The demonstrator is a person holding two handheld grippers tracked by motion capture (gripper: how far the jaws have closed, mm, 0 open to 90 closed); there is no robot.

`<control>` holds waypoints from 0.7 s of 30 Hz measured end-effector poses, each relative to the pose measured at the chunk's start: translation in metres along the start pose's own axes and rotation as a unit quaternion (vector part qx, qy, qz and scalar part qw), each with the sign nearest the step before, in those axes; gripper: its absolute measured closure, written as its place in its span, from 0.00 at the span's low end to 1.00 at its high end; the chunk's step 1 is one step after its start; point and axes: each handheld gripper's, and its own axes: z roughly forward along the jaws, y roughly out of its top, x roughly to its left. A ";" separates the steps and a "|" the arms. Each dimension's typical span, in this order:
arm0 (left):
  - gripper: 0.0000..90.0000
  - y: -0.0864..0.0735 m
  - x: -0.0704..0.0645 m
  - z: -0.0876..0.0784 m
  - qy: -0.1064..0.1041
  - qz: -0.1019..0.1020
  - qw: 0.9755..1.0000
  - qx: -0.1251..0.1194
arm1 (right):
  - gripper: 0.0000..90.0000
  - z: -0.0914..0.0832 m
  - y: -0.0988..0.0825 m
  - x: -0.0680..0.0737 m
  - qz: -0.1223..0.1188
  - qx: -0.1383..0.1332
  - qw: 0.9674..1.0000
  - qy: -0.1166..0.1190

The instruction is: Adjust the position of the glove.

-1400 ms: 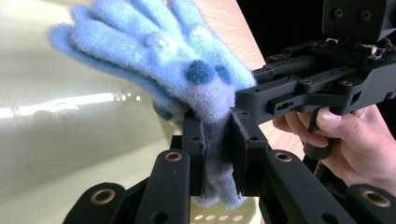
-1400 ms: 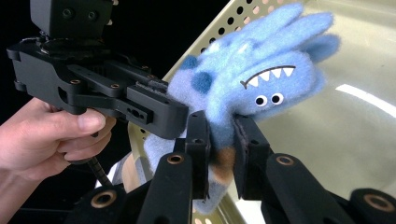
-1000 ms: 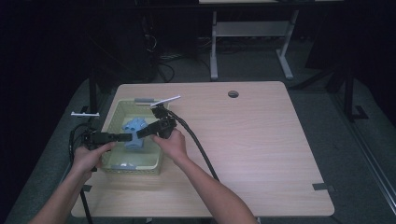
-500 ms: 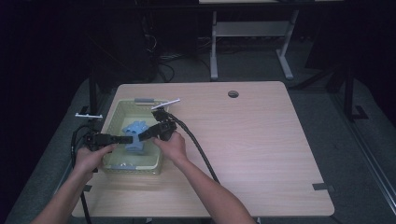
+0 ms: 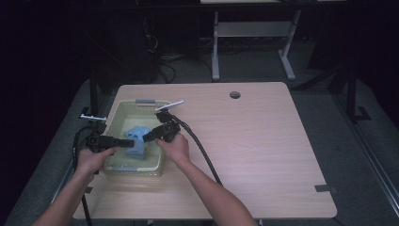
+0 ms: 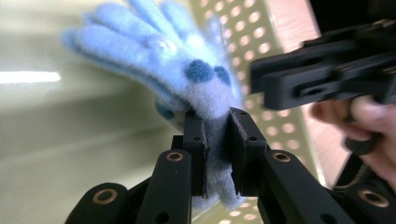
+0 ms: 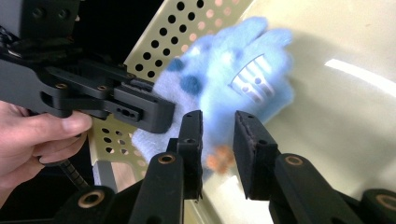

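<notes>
A fuzzy light-blue plush toy (image 5: 136,141) with dark blue spots is held inside a pale yellow perforated basket (image 5: 141,102). My left gripper (image 5: 126,142) comes in from the left and is shut on a flap of the plush (image 6: 177,70), pinched between its pads (image 6: 218,116). My right gripper (image 5: 147,137) reaches in from the right. Its jaws have just been opening, and its fingertips (image 7: 218,119) stand apart around the plush (image 7: 233,65) without pressing it. The two grippers are close together, the left one (image 7: 154,112) just beside the right one's jaws.
The basket sits at the table's left. A white tag (image 5: 170,104) lies at its far right corner and a white strip (image 5: 92,117) to its left. A black cable (image 5: 202,150) trails across the wooden table (image 5: 263,141), which has a round hole (image 5: 235,94) at the back.
Both hands have stayed nearly in place over the basket. The plush looks drawn slightly toward the basket's near side.
</notes>
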 end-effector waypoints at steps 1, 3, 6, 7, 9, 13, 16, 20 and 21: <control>0.87 0.000 -0.001 0.002 0.010 0.002 1.000 0.008 | 0.80 -0.002 0.000 0.000 0.002 -0.002 1.000 0.003; 0.87 0.001 -0.001 0.006 0.029 0.012 0.999 0.023 | 0.79 -0.005 0.000 0.000 0.000 -0.004 1.000 0.003; 0.87 0.003 -0.005 0.012 0.060 0.021 0.997 0.042 | 0.79 -0.007 0.000 0.000 -0.003 -0.007 1.000 0.005; 0.87 0.004 -0.008 0.014 0.072 0.019 0.996 0.051 | 0.79 -0.007 0.000 0.001 -0.003 -0.007 1.000 0.004; 0.86 0.006 -0.009 0.018 0.088 0.024 0.994 0.063 | 0.78 -0.009 0.000 0.001 -0.006 -0.010 1.000 0.006; 0.83 0.008 -0.008 0.022 0.110 0.017 0.991 0.079 | 0.78 -0.012 0.000 0.002 -0.008 -0.013 1.000 0.004; 0.79 0.010 -0.008 0.022 0.120 0.013 0.990 0.079 | 0.77 -0.015 0.000 0.002 -0.009 -0.015 1.000 0.007; 0.70 0.011 -0.005 0.017 0.129 0.001 0.989 0.069 | 0.77 -0.018 0.000 0.002 -0.010 -0.019 1.000 0.006; 0.69 0.011 -0.003 0.015 0.131 0.003 0.989 0.069 | 0.77 -0.018 0.000 0.002 -0.011 -0.020 1.000 0.006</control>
